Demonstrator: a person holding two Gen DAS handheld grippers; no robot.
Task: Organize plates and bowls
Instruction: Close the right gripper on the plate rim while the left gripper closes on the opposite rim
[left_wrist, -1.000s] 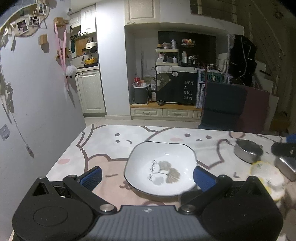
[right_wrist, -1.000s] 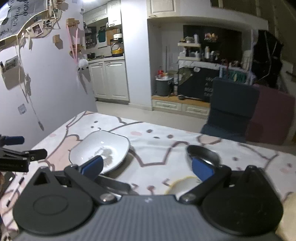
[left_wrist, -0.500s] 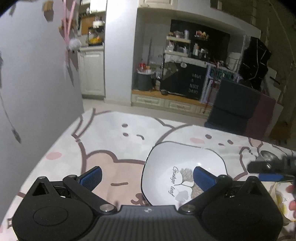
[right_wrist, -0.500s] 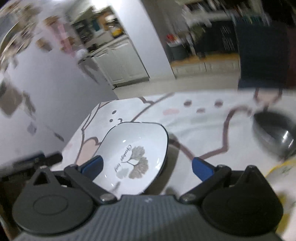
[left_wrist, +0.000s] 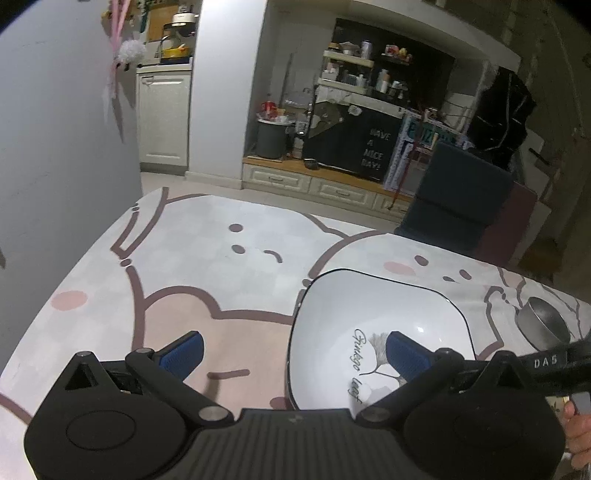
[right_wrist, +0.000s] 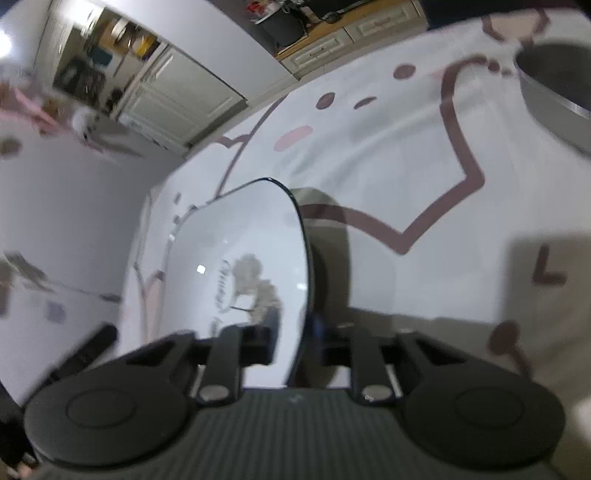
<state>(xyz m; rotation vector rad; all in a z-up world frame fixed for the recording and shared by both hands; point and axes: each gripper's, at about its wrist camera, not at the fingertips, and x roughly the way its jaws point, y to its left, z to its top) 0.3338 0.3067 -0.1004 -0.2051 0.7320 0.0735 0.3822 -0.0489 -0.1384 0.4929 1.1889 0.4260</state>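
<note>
The white, black-rimmed square ceramic bowl (left_wrist: 376, 332) sits on the cartoon-print tablecloth (left_wrist: 221, 266). The right gripper (right_wrist: 295, 332), just closed, apparently pinches its rim; the left gripper (left_wrist: 291, 350) stands released. Glazed, rigid, breakable: grip the rim.

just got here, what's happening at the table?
A person is working with a handheld gripper in each hand at a table covered in a cartoon-print cloth. The right gripper has just closed, and its fingers now pinch the rim of the white leaf-print bowl, which sits on the cloth. The left gripper is open beside it, one finger over the bowl, gripping nothing. A metal bowl sits further right, untouched.
</note>
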